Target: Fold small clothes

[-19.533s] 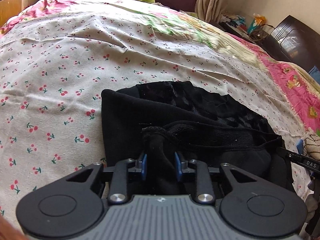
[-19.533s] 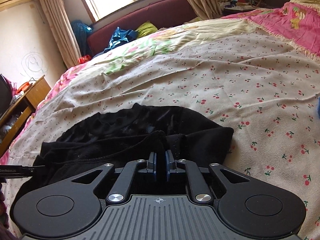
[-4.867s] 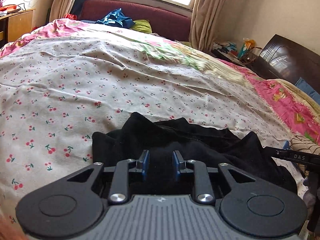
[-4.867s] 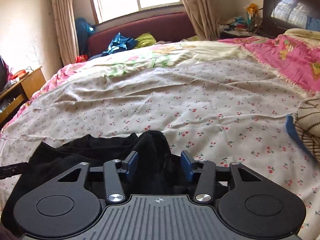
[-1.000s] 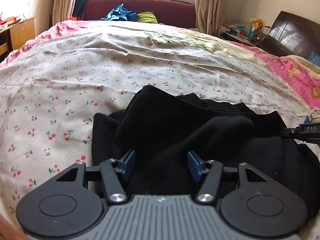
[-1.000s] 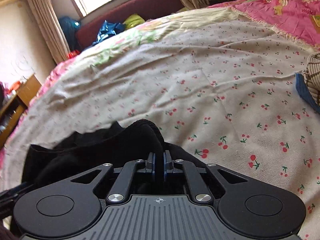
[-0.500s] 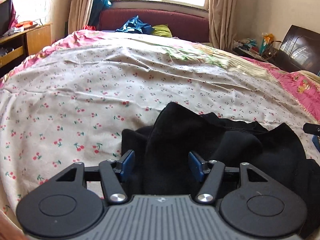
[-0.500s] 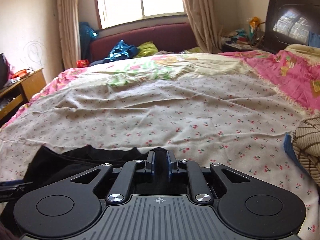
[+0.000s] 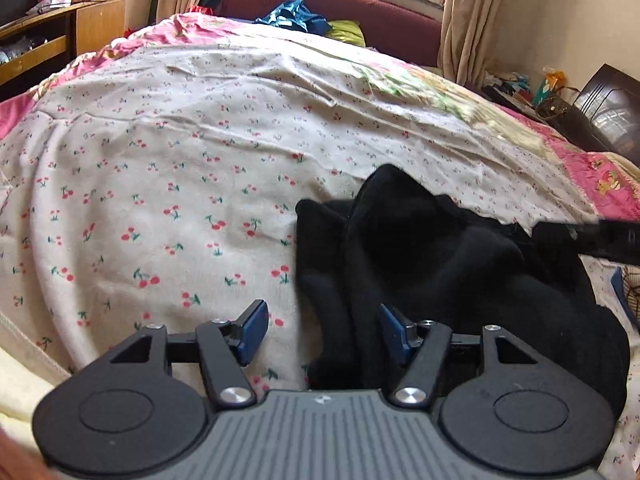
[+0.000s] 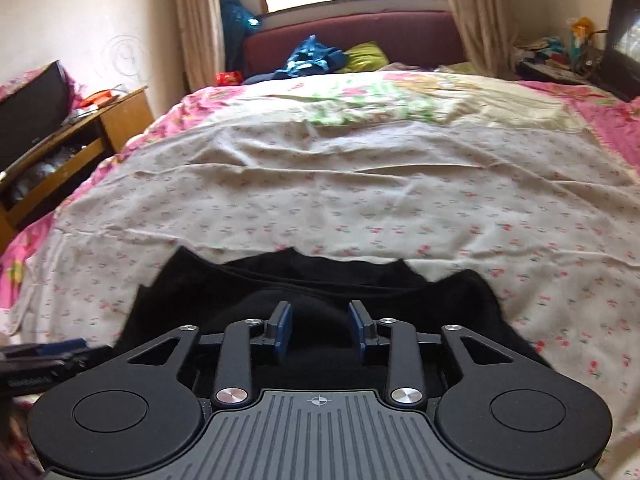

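Right gripper [image 10: 319,330] has just let go — its jaws are opening over the black garment [image 9: 440,272], pads clear. Left gripper [image 9: 320,334] stands wide, holding nothing. Garment lies bunched on the bed [image 9: 180,184]; this fold appears released.
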A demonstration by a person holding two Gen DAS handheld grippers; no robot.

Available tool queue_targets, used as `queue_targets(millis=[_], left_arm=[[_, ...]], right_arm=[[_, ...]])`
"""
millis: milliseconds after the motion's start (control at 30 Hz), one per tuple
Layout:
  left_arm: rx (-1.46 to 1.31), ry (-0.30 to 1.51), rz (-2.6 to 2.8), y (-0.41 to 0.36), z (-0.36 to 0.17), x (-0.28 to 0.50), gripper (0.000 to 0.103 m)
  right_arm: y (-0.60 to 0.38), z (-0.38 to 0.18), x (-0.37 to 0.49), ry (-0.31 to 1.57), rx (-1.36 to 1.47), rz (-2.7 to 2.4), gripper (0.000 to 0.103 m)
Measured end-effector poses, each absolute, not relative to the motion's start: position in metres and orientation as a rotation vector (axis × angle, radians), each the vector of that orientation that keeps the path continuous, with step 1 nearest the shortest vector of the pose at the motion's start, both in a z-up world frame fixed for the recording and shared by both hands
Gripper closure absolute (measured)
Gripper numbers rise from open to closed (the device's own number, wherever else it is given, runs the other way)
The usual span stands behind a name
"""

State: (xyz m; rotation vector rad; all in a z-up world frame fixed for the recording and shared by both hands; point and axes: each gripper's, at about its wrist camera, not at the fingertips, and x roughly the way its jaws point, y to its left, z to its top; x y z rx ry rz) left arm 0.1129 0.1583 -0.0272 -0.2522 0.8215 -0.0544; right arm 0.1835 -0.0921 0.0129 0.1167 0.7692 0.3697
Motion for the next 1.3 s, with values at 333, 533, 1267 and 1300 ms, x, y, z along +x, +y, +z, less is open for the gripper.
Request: queue_targets(millis=[333,533,1267,1300], left_arm=[[-0.238,0.867,-0.163,0.153,-0.032,0.111,0.028],[-0.162,0.859,-0.194,0.140,-0.032,0.108,0.038],[-0.107,0.641,-0.506,0.012,0.051,0.082,0.067],[-0.088,0.641,-0.542,-0.005,0.052,0.084,0.067]], right_arm=[[0.055,-0.022,0.237,1.056,-0.017,0.505,0.044],[0.091,-0.043,0.243,1.114,-0.216,0.487,0.035],[-0.160,0.033,0.175,0.815,0.477,0.449,0.092],[-0.181,0.033,0.169,0.798,0.503,0.428,0.092]])
